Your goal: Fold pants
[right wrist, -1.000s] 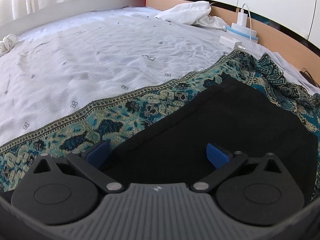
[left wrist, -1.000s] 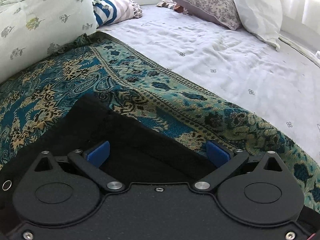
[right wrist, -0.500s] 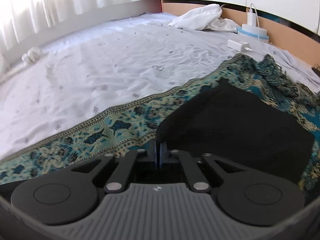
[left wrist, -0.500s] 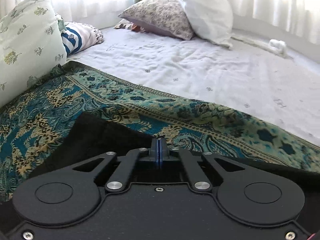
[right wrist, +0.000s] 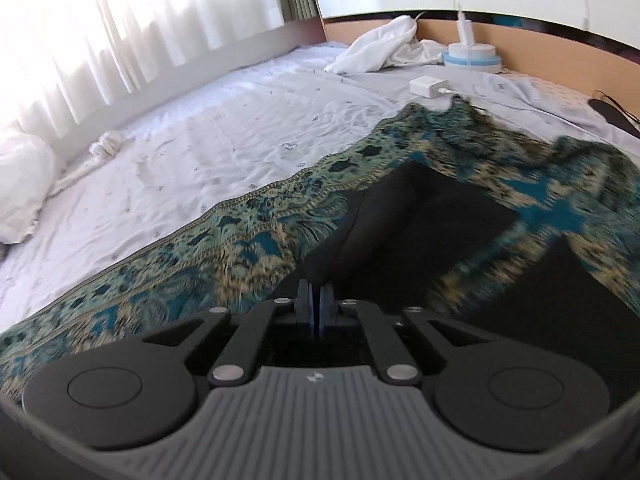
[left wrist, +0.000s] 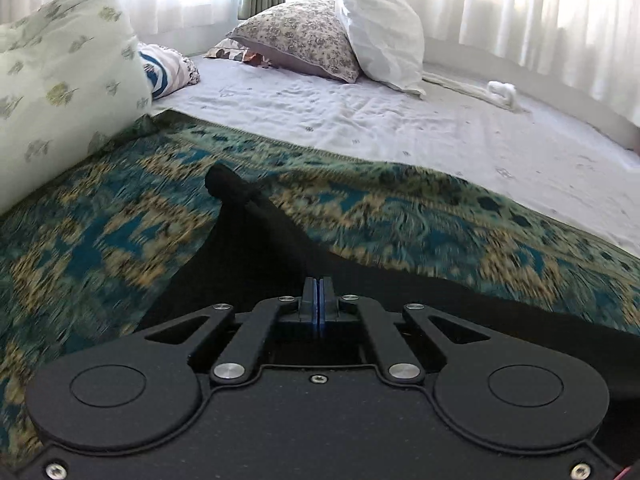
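Black pants (left wrist: pixel 256 248) lie on a teal and gold patterned blanket (left wrist: pixel 420 216) on the bed. My left gripper (left wrist: pixel 319 290) is shut on the pants' edge and holds it raised, so the cloth rises in a ridge ahead of the blue pads. In the right wrist view my right gripper (right wrist: pixel 316 294) is shut on another part of the black pants (right wrist: pixel 420 216), lifted above the blanket (right wrist: pixel 224 248). More black cloth (right wrist: pixel 560 292) lies at the lower right.
A floral pillow (left wrist: pixel 52 80) lies at the left, with more pillows (left wrist: pixel 344 32) at the head of the white sheet (left wrist: pixel 400 120). A white cloth heap (right wrist: pixel 380 48), a charger (right wrist: pixel 428 86) and a round white device (right wrist: pixel 472 58) lie by the wooden footboard.
Both grippers closed on the pants' edge from open and lifted it. The black cloth now stands up off the blanket, and both views have swung toward the window.
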The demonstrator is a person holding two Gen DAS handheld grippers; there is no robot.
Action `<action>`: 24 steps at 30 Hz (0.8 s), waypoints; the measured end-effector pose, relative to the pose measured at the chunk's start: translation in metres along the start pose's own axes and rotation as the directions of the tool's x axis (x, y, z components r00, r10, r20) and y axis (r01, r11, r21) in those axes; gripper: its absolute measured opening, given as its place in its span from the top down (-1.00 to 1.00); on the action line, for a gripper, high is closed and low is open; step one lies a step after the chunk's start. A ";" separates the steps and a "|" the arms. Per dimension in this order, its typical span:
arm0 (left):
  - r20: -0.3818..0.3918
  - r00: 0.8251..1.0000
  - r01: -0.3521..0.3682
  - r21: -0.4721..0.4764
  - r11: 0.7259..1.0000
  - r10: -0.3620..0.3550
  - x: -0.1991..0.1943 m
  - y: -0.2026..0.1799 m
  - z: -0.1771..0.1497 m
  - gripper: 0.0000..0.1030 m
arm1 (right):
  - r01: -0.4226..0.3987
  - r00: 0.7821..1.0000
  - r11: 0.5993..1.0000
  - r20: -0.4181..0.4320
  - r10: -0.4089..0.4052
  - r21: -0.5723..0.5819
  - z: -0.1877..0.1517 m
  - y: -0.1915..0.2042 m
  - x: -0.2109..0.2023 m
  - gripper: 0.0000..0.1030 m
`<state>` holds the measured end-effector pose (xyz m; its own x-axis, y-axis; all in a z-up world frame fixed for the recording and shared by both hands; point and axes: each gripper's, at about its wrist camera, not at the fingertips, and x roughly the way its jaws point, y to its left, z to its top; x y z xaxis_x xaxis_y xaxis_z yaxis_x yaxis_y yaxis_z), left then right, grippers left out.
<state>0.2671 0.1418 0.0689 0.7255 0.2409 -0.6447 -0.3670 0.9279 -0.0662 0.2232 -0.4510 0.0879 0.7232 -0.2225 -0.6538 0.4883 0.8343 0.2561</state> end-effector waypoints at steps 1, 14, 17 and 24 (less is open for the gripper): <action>0.000 1.000 0.014 -0.006 1.000 -0.014 -0.013 0.009 -0.008 0.97 | -0.008 1.000 1.000 0.006 0.008 0.010 -0.008 -0.010 -0.013 0.92; -0.020 0.999 0.050 0.004 0.999 -0.050 -0.114 0.074 -0.106 0.96 | 0.053 0.998 0.994 -0.043 -0.049 0.096 -0.109 -0.104 -0.104 0.91; -0.035 0.999 0.035 0.019 0.999 -0.035 -0.120 0.079 -0.121 0.96 | 0.071 0.997 0.994 -0.032 -0.069 0.086 -0.120 -0.109 -0.114 0.91; -0.007 1.000 -0.018 0.046 0.999 0.018 -0.133 0.092 -0.138 0.98 | 0.127 0.991 0.991 0.026 -0.128 0.036 -0.129 -0.109 -0.131 0.91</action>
<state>0.0564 0.1556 0.0437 0.7146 0.2560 -0.6510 -0.3530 0.9354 -0.0198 0.0122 -0.4480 0.0535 0.6668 -0.3406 -0.6629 0.5935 0.7806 0.1960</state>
